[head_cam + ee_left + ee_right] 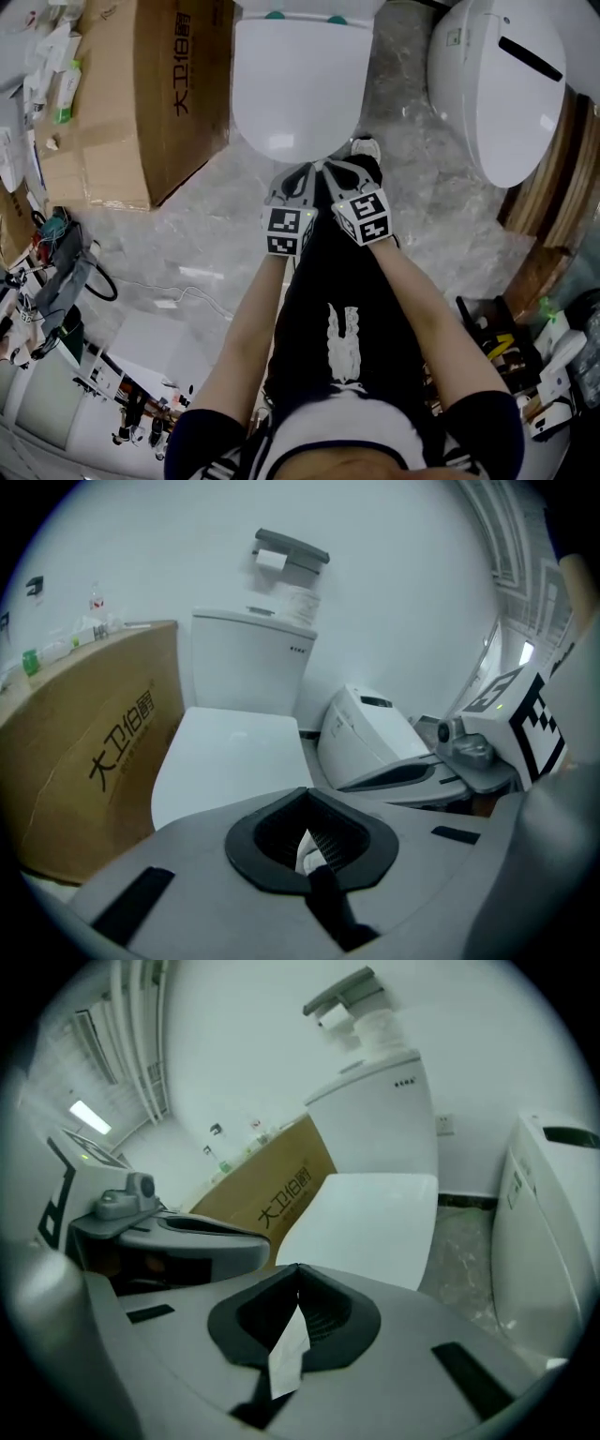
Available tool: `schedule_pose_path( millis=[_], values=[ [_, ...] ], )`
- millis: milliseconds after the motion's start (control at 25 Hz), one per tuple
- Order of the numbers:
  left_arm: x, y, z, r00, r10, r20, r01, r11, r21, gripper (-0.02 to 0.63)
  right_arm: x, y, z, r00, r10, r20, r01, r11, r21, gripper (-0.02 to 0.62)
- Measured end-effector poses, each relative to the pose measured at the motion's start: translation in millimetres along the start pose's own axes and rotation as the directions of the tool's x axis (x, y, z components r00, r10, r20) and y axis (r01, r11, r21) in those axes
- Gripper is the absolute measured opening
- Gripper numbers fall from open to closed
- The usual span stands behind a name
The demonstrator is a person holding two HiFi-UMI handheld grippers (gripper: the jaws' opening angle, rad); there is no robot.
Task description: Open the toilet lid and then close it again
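Observation:
The white toilet's lid (295,84) lies flat and closed on the bowl, with the tank (248,663) behind it. Both grippers hover side by side just short of the lid's front edge, above the person's dark trousers. My left gripper (302,172) is shut with nothing in it, and so is my right gripper (330,169). In the left gripper view the closed jaws (305,792) point at the lid (230,757). The right gripper (298,1267) in its own view also faces the lid (370,1222), apart from it.
A large cardboard box (141,94) stands against the toilet's left side. A second white toilet (502,84) lies tilted at the right on the marble floor (206,225). Cables and tools (56,272) crowd the lower left, more gear (548,356) the lower right.

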State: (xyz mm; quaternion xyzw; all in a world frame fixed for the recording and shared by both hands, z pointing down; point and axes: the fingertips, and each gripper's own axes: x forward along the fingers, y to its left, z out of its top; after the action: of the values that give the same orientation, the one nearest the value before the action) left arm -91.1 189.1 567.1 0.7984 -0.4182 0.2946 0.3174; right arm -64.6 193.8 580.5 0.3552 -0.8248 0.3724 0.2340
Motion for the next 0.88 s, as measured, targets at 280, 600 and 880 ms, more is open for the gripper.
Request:
schedule_pose_path(
  millis=[280,600,880],
  values=[
    [-25,-18,43,0.996,-0.023,0.083,0.022,1.000,0.018,0.006,-44,24,52,0.995,0.035,0.089,-0.027,0.995,-0.093,0.008],
    [-52,-34,79,0.989,-0.027,0.145,0.022,0.999,0.029,0.006,-78,37,81,0.994,0.033,0.108,-0.019,0.992,-0.128,0.008],
    [-89,-49,114,0.981,-0.036,0.189,0.023,0.997,0.071,0.006,-113,57,108,0.991,0.043,0.128,-0.021,0.985,-0.169,0.008]
  ],
)
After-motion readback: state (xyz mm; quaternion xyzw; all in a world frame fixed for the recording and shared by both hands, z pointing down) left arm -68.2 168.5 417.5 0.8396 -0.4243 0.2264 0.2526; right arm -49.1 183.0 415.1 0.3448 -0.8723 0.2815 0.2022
